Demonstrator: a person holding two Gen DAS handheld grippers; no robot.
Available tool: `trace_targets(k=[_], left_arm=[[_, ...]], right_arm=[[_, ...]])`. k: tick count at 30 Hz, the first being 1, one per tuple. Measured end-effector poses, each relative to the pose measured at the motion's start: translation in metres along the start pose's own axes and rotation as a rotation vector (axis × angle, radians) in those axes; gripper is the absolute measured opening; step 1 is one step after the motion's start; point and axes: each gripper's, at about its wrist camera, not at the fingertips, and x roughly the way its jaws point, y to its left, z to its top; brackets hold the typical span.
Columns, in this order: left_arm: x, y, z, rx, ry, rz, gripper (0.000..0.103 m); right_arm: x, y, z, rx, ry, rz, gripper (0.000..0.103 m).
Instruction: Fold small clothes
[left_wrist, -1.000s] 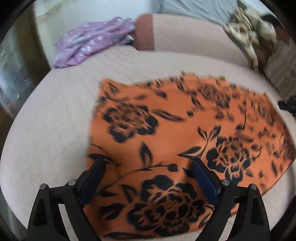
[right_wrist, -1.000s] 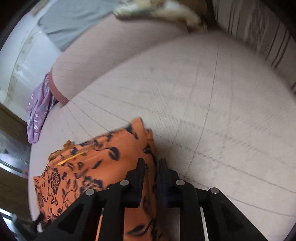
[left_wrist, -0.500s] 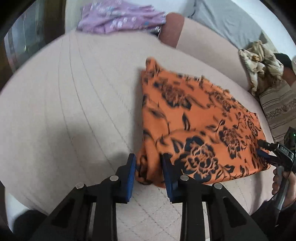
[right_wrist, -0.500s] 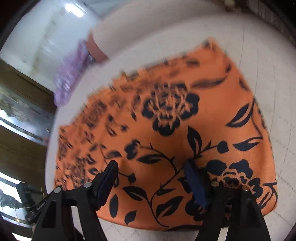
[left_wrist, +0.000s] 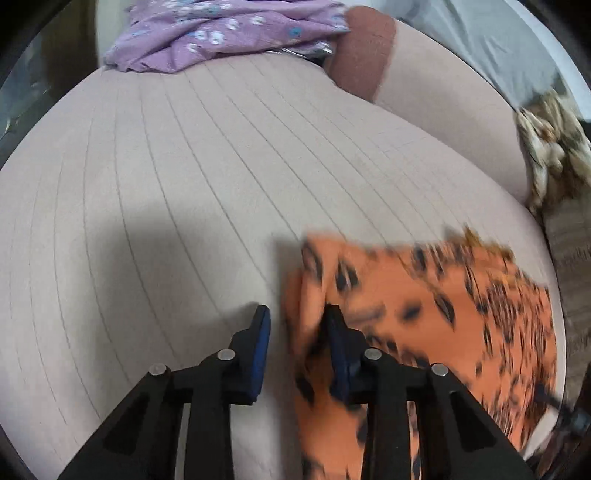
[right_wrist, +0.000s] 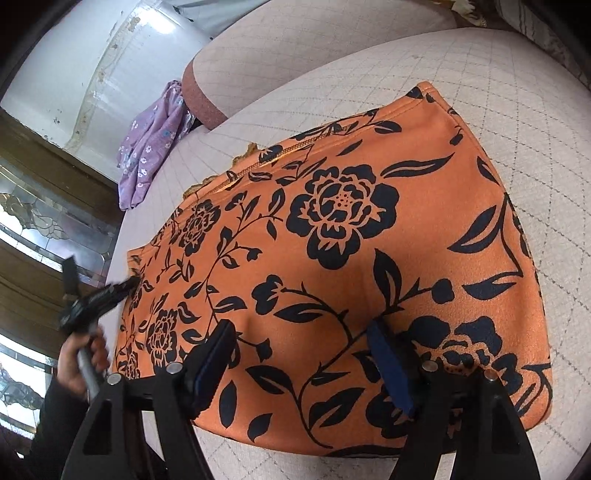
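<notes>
Pale pink quilted upholstery (right_wrist: 480, 59) forms the working surface, a cushioned seat with stitched lines. An orange garment with a black floral print (right_wrist: 351, 236) lies spread flat on it, with a zip line visible along its far edge.

Right hand-held gripper (right_wrist: 303, 354): jaws stand wide, poised over the near edge of the garment. Both blue pads are apart from each other and clamp nothing.

Left hand-held gripper (left_wrist: 295, 332): jaws stand narrow, with a gap between the pads. A bunched corner of the orange garment (left_wrist: 424, 317) lies in that gap against the right-side pad; the left-side pad (left_wrist: 260, 343) is clear of the fabric. The cloth is blurred in this view, so a firm grip cannot be confirmed. In the right wrist view, a hand (right_wrist: 79, 360) holds this gripper's handle at the garment's left corner.

A purple flowered garment (left_wrist: 221, 33) lies bunched at the far end of the seat, well apart from the orange one.
</notes>
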Motion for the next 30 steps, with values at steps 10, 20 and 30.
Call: trace_targets(k=[10,20,30], left_arm=[[-0.077,0.012,-0.026,-0.02,-0.16,0.104,0.06],[-0.14,-0.05,-0.13,0.088,-0.233,-0.028,0.075],[-0.092,-0.043,-0.168,0.093,-0.088,0.111,0.077]], right_arm=[[0.001,0.004,-0.003,-0.011,-0.012,-0.029,0.078],[-0.019,0.018,-0.012,0.008,-0.031,-0.045,0.078],[-0.045,-0.022,-0.036,0.169,-0.09,0.018,0.08]])
